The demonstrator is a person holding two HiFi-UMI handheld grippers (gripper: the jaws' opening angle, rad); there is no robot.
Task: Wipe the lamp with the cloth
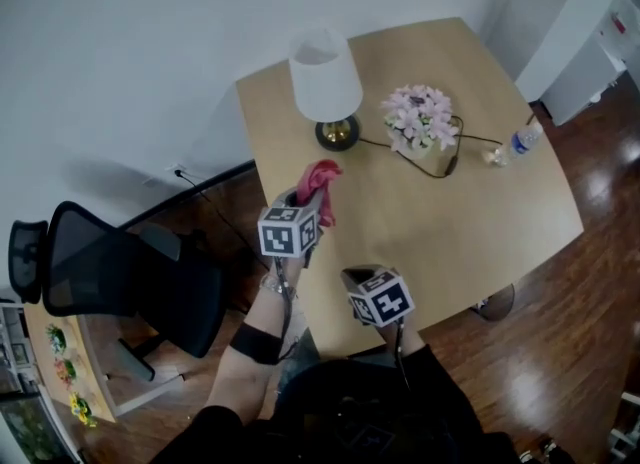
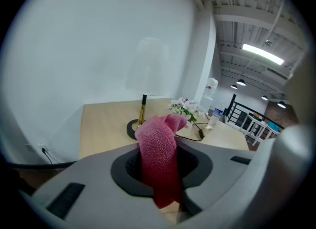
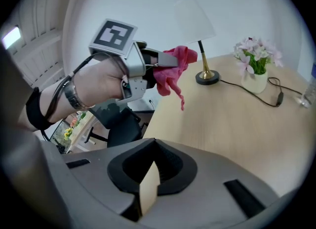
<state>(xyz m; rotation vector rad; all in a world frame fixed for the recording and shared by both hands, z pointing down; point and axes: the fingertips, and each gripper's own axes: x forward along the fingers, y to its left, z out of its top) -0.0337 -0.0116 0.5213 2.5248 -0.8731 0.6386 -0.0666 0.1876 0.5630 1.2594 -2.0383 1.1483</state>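
Pinching cloth [image 1: 322, 186] in left gripper [image 1: 303, 204], above near edge of surface [image 1: 480, 197]. Right gripper [image 3: 148, 193] pressed together, empty. Likely approach step: lamp [image 1: 325, 77] well apart at far corner, untouched. Next: reach forward, press cloth on shade, rub gently without tipping. Beside lamp, vase [image 1: 416, 148] holding pink flowers [image 1: 420, 112]; bottle [image 1: 524, 139], contents unclear.

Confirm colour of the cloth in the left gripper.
Pinkish red cloth, coarse weave; best in the left gripper view.
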